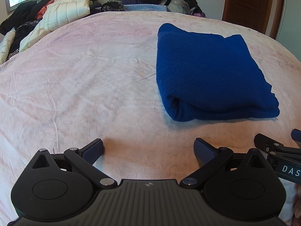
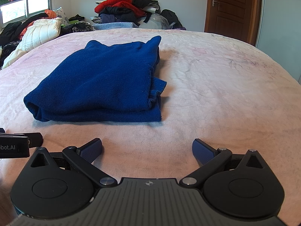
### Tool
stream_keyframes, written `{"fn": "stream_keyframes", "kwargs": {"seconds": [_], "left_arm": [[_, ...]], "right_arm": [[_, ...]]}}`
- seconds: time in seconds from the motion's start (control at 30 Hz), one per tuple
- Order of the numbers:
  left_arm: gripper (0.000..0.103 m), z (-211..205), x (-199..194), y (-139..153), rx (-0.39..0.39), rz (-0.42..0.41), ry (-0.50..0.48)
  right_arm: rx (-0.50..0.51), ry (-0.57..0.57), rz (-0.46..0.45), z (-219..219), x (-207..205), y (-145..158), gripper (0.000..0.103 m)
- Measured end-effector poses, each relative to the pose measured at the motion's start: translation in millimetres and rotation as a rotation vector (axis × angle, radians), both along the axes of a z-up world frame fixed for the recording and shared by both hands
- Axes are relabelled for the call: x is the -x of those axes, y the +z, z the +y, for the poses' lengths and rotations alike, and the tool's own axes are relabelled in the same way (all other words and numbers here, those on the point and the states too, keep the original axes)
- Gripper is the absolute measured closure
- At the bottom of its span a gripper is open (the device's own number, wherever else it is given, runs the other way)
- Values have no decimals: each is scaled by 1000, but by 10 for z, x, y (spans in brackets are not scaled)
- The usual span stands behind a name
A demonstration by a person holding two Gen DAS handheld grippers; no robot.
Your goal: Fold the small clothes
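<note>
A dark blue knitted garment (image 1: 208, 71) lies folded into a thick rectangle on the pale pink bedspread (image 1: 84, 79). In the right wrist view the same garment (image 2: 105, 81) sits ahead and to the left, its layered edges showing on the right side. My left gripper (image 1: 148, 149) is open and holds nothing, low over the bedspread, short of the garment and to its left. My right gripper (image 2: 147, 148) is open too, with nothing between its pads, near the garment's front right corner. Each gripper shows at the edge of the other's view.
A heap of clothes (image 2: 128, 5) in red, black and navy rises at the far end of the bed. Cream quilted jackets (image 1: 64, 13) and dark clothing lie along the far left by a window (image 2: 24, 9). A brown door (image 2: 231, 9) stands at the back right.
</note>
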State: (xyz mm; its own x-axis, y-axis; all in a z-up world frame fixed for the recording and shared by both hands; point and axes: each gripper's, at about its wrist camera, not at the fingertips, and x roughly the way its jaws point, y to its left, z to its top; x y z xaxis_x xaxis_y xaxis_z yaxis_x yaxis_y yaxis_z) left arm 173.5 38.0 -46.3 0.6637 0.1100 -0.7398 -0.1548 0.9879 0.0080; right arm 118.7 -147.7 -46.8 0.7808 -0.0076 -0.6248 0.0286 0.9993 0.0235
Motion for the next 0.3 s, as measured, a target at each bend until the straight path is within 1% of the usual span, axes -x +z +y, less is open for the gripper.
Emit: {"fn": "stream_keyframes", "kwargs": {"seconds": [0.3], "left_arm": [[0, -19, 24, -1, -4, -10, 18]], "right_arm": [[0, 0, 0, 1, 1, -1, 0]]}}
